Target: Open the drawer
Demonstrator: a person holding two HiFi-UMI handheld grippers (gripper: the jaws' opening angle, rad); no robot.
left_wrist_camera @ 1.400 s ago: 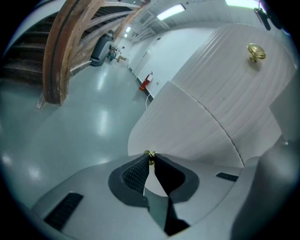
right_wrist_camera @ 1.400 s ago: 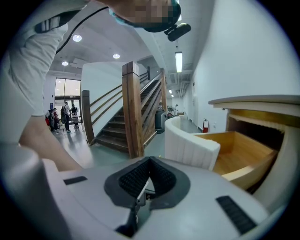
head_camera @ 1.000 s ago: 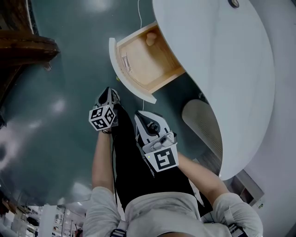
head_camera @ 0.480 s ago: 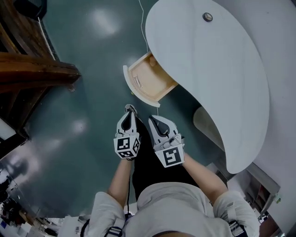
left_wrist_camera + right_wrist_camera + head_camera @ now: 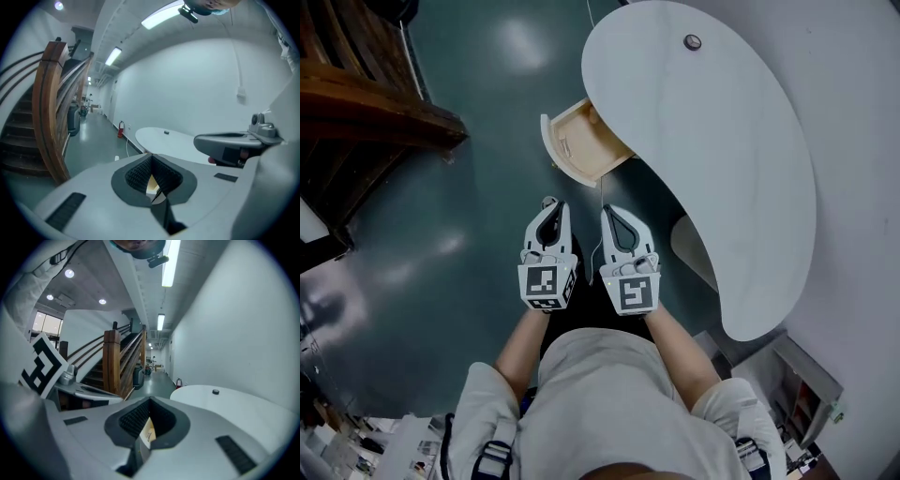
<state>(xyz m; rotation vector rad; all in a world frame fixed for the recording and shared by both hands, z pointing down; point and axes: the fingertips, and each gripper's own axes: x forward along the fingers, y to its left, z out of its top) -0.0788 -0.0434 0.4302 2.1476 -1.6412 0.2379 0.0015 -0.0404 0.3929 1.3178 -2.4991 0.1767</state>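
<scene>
The wooden drawer [image 5: 581, 142] stands pulled out from under the white curved desk [image 5: 722, 150], its pale front panel [image 5: 551, 150] facing the floor space. Its inside looks bare. Both grippers are held side by side well short of the drawer, pointing toward it and touching nothing. In the head view my left gripper [image 5: 548, 201] is shut and empty. My right gripper [image 5: 610, 209] beside it is also shut and empty. The left gripper view shows its pads [image 5: 140, 176] meeting, and the right gripper view shows the same of its pads [image 5: 136, 420].
A small dark round knob [image 5: 692, 42] sits on the desk top. A wooden staircase [image 5: 366, 103] fills the left side. A thin white cable [image 5: 601, 192] hangs near the drawer. A red fire extinguisher [image 5: 121, 129] stands by the far wall. The floor is dark green.
Both grippers have risen and drawn back from the drawer, coming level beside each other. The view has climbed, so the open drawer looks smaller and farther away.
</scene>
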